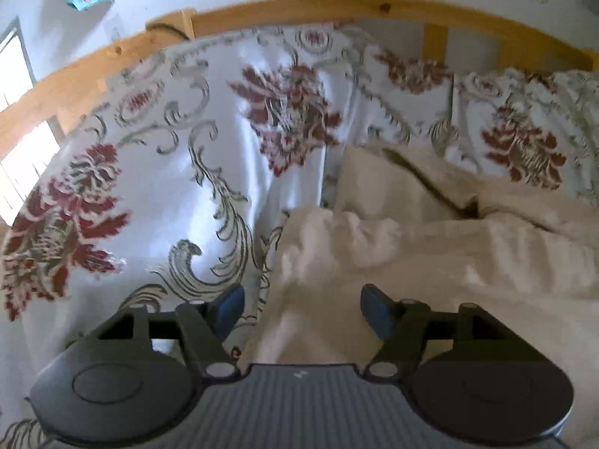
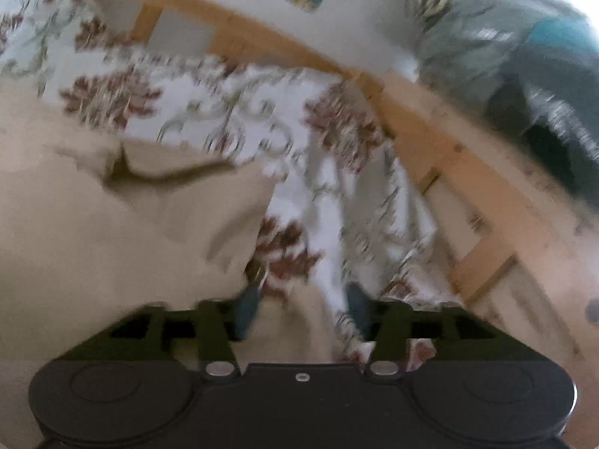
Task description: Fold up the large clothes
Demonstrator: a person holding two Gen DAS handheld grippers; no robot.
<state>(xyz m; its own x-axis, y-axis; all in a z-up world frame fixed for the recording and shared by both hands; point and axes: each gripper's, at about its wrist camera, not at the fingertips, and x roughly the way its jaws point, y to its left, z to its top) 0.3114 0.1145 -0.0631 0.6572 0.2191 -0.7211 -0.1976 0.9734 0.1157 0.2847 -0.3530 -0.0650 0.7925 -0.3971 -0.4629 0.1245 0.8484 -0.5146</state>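
Observation:
A large cream fleecy garment (image 1: pixel 411 232) lies bunched on a floral bedspread (image 1: pixel 179 157), with folds running to the right. My left gripper (image 1: pixel 303 312) is open just above the garment's near left edge, and its blue pads stand apart on either side of a cloth ridge without pressing on it. In the blurred right wrist view the same cream garment (image 2: pixel 112 224) fills the left half, one corner lying over the bedspread (image 2: pixel 232 112). My right gripper (image 2: pixel 302 310) is open too, with a strip of cream cloth below the gap between its pads.
A wooden bed frame (image 1: pixel 299 7) curves round the far side of the mattress, and its rail (image 2: pixel 430 142) runs down the right in the right wrist view. A blurred heap of grey and teal clothes (image 2: pixel 505 56) lies beyond it. A bright window (image 1: pixel 15 75) is at the left.

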